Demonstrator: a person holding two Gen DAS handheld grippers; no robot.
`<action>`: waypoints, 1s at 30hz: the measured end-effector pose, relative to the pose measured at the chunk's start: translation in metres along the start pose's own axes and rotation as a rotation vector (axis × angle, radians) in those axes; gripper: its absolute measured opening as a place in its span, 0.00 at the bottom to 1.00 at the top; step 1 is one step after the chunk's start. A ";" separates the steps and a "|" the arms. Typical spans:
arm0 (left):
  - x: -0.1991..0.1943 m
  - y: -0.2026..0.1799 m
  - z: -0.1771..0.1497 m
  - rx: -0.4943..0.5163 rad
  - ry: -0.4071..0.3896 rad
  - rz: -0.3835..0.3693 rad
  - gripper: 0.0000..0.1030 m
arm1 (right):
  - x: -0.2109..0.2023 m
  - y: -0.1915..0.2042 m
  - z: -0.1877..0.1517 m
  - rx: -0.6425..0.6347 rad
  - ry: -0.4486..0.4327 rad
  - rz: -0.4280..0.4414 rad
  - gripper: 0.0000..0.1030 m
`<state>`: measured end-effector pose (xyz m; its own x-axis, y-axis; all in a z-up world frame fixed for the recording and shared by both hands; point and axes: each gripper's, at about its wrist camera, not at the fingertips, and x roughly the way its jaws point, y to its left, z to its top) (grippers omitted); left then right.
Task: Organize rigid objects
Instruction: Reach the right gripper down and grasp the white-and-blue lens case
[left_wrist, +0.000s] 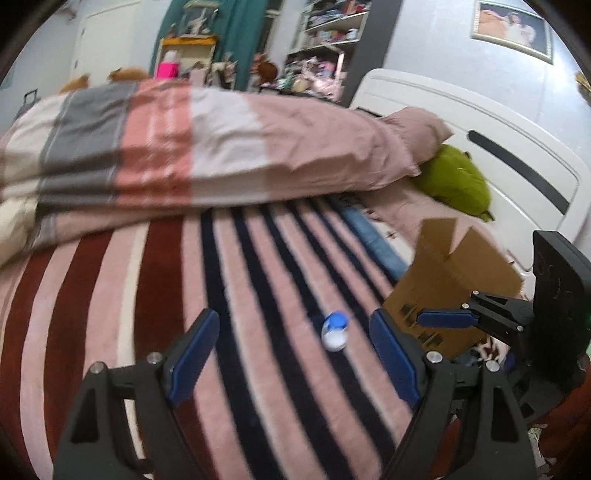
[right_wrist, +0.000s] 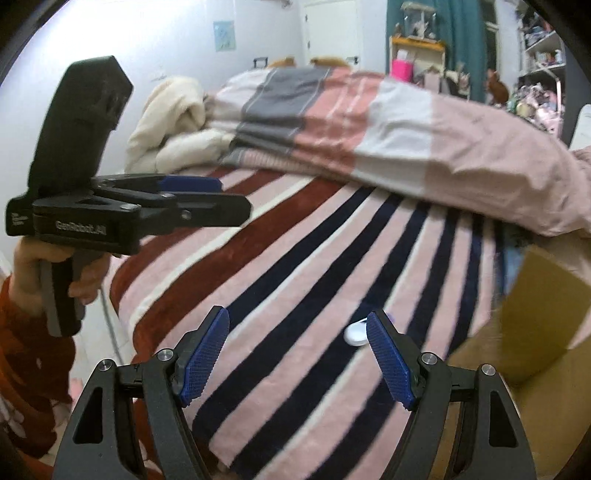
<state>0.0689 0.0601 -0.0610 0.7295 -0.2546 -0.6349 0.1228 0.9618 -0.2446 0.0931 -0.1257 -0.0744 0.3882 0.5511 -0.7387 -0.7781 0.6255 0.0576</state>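
Observation:
A small round white and blue object (left_wrist: 335, 329) lies on the striped blanket (left_wrist: 258, 295). My left gripper (left_wrist: 295, 354) is open and empty, held above the blanket just short of the object. My right gripper (right_wrist: 298, 354) is open and empty; the object (right_wrist: 355, 333) shows as a white disc half hidden behind its right finger (right_wrist: 391, 365). A brown cardboard box (left_wrist: 450, 280) stands open on the bed to the right, also in the right wrist view (right_wrist: 524, 332). The right gripper (left_wrist: 443, 318) shows side-on by the box. The left gripper (right_wrist: 207, 195) shows side-on at the left.
A folded quilt (left_wrist: 221, 147) lies across the far side of the bed. A green plush (left_wrist: 458, 181) rests by the white headboard (left_wrist: 498, 140). A cream blanket (right_wrist: 173, 125) is heaped at the bed's far left. Shelves (left_wrist: 328, 33) and clutter stand beyond.

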 end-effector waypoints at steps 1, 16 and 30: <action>0.002 0.006 -0.005 -0.012 0.007 0.002 0.79 | 0.012 0.000 -0.003 0.002 0.016 -0.004 0.72; 0.023 0.045 -0.043 -0.094 0.068 -0.015 0.79 | 0.123 -0.064 -0.033 0.091 0.105 -0.225 0.67; 0.026 0.022 -0.034 -0.076 0.084 -0.108 0.79 | 0.081 -0.024 -0.022 0.014 0.017 -0.110 0.51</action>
<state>0.0676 0.0716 -0.1076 0.6556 -0.3666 -0.6601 0.1435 0.9188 -0.3678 0.1323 -0.1082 -0.1502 0.4623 0.4691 -0.7524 -0.7244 0.6892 -0.0154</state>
